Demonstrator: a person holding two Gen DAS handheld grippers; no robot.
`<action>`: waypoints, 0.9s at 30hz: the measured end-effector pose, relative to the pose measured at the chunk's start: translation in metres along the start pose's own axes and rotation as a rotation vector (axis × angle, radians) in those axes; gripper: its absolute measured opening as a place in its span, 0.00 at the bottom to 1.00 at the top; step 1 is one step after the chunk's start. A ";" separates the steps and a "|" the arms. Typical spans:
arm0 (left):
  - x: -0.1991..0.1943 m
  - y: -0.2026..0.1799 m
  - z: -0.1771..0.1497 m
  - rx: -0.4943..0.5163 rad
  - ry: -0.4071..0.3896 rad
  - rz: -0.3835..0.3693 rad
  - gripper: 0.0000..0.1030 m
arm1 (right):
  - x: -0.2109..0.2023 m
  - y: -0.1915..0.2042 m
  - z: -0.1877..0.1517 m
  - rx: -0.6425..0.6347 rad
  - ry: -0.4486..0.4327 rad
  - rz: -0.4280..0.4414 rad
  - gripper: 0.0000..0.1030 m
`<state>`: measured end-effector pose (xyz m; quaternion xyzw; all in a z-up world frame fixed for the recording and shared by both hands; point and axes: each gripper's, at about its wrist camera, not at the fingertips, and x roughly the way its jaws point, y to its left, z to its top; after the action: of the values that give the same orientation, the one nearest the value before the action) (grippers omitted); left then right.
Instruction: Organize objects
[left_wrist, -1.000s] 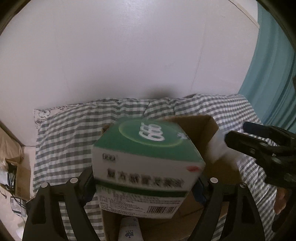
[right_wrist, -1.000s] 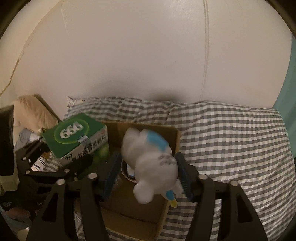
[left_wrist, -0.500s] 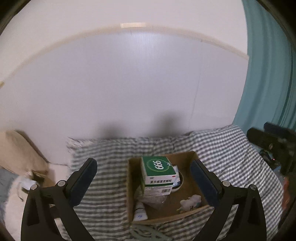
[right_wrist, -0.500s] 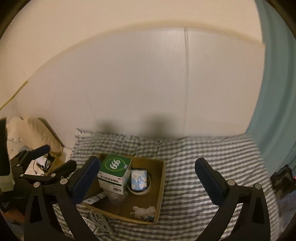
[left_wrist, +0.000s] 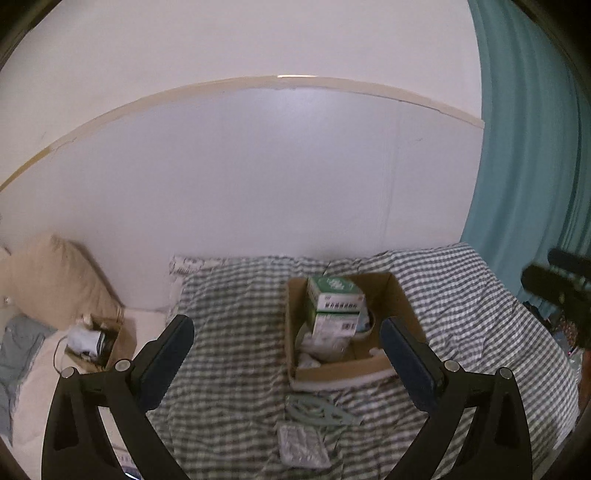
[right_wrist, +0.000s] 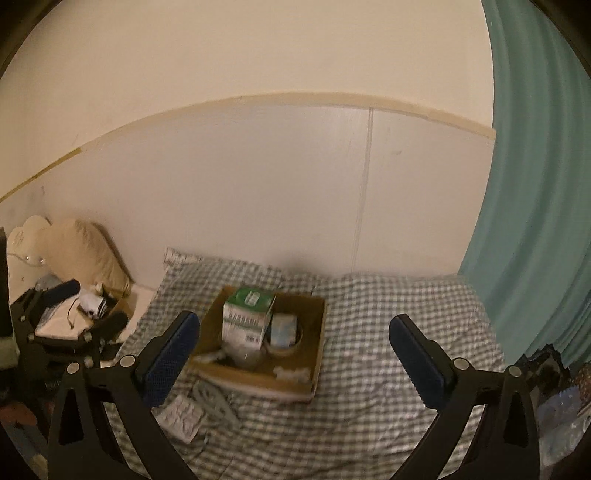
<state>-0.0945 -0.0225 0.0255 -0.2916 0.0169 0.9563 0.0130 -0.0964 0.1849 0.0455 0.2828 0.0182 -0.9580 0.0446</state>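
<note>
The box (left_wrist: 395, 295) is matt brown cardboard. Inside stands a smooth printed paper carton (left_wrist: 334, 310), green and white. The bed (left_wrist: 229, 325) wears soft checked cloth. The curtain (left_wrist: 532, 147) is teal cloth in folds. The gripper pads (right_wrist: 173, 354) look like rough blue rubber on matt black plastic.

Both the left claw (left_wrist: 286, 354) and right claw (right_wrist: 295, 354) have let go and drawn farther back from the cardboard box (left_wrist: 402, 310).
</note>
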 end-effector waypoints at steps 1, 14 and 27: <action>0.000 0.001 -0.008 0.006 0.002 0.015 1.00 | -0.001 0.001 -0.010 0.001 0.009 -0.003 1.00; 0.039 -0.006 -0.102 0.027 0.173 0.041 1.00 | 0.054 0.016 -0.101 -0.027 0.184 -0.050 1.00; 0.107 -0.034 -0.163 0.173 0.304 0.070 1.00 | 0.094 0.030 -0.140 -0.101 0.294 -0.048 1.00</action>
<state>-0.0916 0.0063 -0.1701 -0.4298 0.1111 0.8961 0.0022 -0.0965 0.1568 -0.1228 0.4169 0.0792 -0.9049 0.0329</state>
